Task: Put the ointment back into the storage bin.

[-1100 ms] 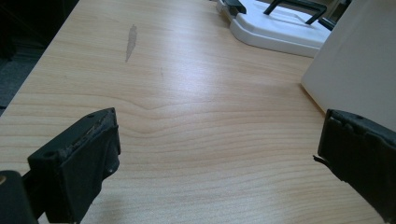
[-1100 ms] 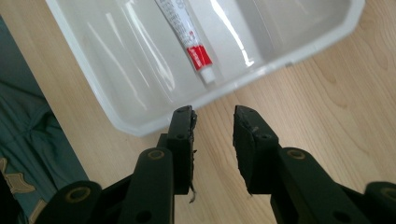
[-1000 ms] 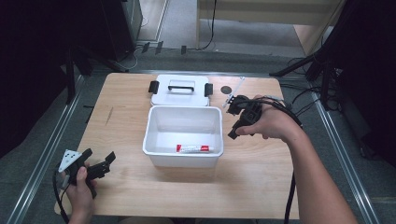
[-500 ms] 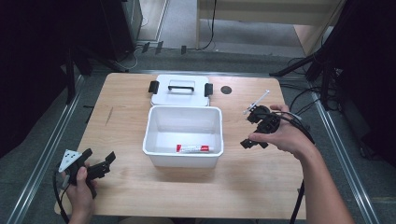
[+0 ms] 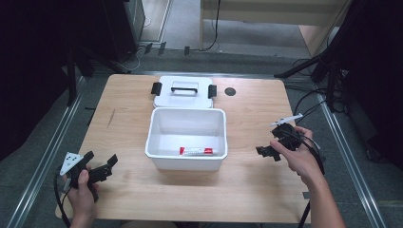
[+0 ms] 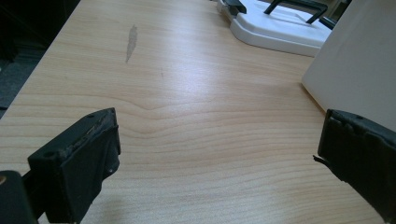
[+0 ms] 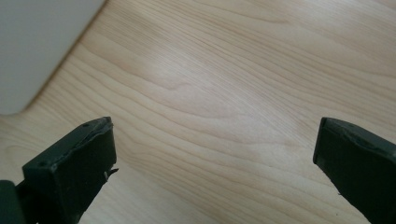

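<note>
The right gripper [image 5: 270, 146] hangs empty with jaws wide over the pale wooden table [image 5: 256, 190], just beside the open white plastic box [image 5: 157, 137] holding a red-and-white tube [image 5: 198, 151], while the left gripper [image 5: 102, 167], equally wide, rests well apart.

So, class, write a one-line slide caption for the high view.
Open white box holding a tube, lid behind it, an open hand-held gripper at each side: left, right.
</note>
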The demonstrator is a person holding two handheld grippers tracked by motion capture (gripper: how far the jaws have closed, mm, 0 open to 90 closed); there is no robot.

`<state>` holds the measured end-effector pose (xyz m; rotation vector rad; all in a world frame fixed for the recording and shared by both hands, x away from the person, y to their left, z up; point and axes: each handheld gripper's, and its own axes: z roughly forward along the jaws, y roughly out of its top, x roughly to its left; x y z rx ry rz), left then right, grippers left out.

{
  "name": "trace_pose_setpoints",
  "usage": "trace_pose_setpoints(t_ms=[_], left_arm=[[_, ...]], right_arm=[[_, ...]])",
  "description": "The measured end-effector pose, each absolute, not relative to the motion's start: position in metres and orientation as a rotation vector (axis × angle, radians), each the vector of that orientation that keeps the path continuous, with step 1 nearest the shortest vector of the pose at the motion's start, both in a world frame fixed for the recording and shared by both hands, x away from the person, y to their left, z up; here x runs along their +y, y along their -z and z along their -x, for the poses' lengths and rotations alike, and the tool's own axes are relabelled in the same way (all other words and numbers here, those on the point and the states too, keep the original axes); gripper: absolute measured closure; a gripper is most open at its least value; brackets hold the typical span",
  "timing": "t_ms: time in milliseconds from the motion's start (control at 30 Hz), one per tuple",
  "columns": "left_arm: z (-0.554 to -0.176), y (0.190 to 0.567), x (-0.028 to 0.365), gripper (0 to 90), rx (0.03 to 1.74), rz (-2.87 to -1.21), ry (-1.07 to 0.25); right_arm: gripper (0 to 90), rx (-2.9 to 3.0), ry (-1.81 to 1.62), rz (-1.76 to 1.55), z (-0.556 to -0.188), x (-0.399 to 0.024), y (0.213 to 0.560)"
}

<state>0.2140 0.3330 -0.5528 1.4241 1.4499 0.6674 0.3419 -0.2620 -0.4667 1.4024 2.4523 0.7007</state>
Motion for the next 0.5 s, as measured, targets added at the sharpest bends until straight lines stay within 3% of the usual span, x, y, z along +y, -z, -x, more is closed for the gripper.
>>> trace_pose_setpoints(t_ms=[500], left_arm=[[-0.214,0.553,0.333,0.0,1.449,-1.424,-0.670]], right_arm=[[0.0,2.159,-0.939,-1.461,-0.293,-0.324,0.520]])
